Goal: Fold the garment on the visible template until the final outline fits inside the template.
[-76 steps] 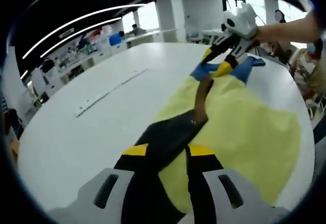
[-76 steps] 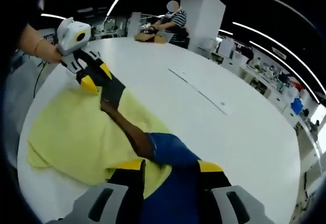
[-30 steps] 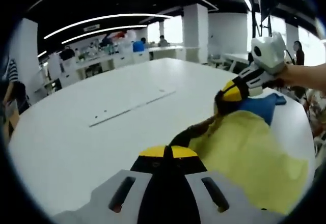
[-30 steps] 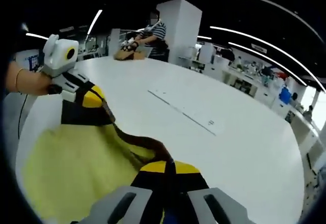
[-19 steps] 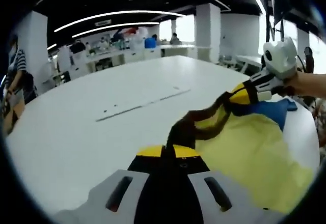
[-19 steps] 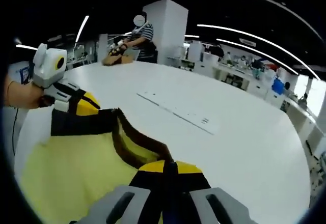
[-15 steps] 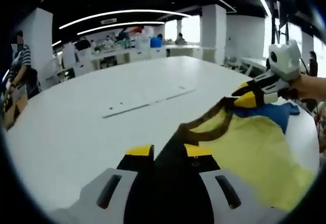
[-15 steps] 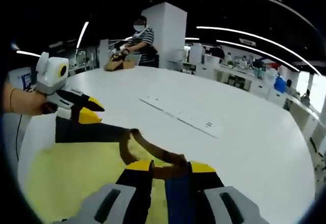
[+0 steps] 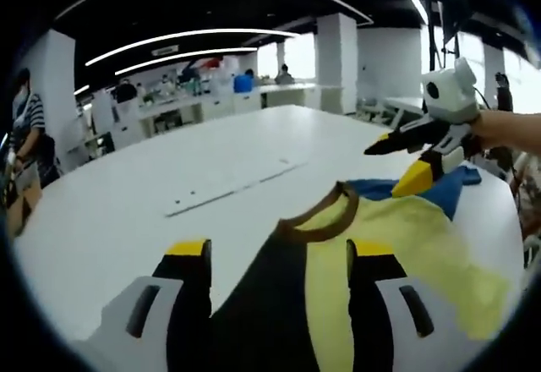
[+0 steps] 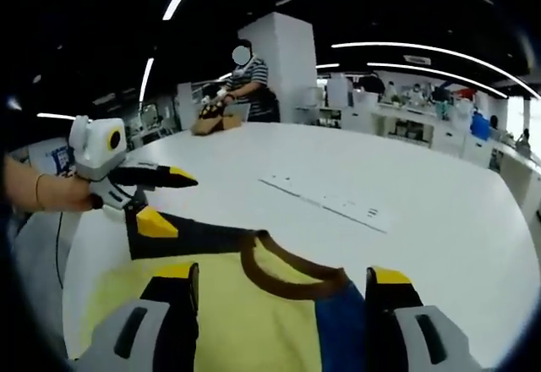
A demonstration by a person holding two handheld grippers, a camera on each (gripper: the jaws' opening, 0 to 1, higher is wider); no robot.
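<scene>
Your left gripper point(image 9: 275, 258) and right gripper point(image 10: 283, 283) both gape, holding nothing; the shirt point(image 9: 397, 237) lies flat on the table point(image 9: 127, 211) beyond the jaws. Regrip carelessly and the collar point(image 10: 287, 275) may bunch, skewing your fold.

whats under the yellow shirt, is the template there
The yellow shirt lies flat on the white table, which shows bare all around it. No template edge shows past the fabric; whether one lies beneath cannot be told, since the shirt covers that area.

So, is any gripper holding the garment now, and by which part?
Nothing is held. The left gripper and right gripper both stand open above the garment on the table.
</scene>
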